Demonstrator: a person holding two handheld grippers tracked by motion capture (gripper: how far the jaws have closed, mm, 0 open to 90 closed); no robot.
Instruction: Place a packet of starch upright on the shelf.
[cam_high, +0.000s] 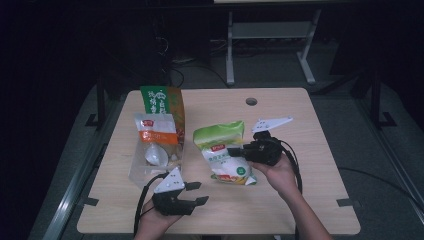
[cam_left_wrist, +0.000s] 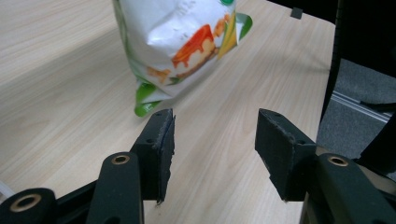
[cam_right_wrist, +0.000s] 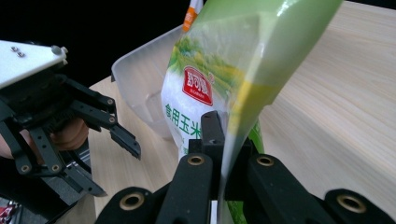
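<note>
Right gripper (cam_high: 243, 152) pinching the side edge of the green and white plastic pouch of powder with a red label (cam_high: 225, 155), fingers (cam_right_wrist: 211, 135) clamped tight on the flattened seam, pouch tilted with its lower end at or just above the pale wooden surface (cam_high: 310, 165), a little right of centre. Left gripper (cam_high: 196, 193) low at the near edge, fingers (cam_left_wrist: 161, 140) parted to a middling gap with nothing between them, aimed toward the pouch's bottom corner. Beside the pouch on the left: a clear plastic bag with an orange label and a white scoop inside (cam_high: 154, 150), and behind that a green and orange printed packet (cam_high: 165, 102). Judged step: steadying the pouch with a second grip so both ends are controlled. Best done by keeping the right pinch firm and level, since a thin seam can slip out sideways if the wrist rolls. Bring the left fingers in along the surface toward the lower seam, not the bulging middle, where soft powder gives no purchase. Close only once the seam sits well between both pads. Avoid nudging the clear bag close by on the left. Keep the pouch from sagging and folding under its own weight.
</note>
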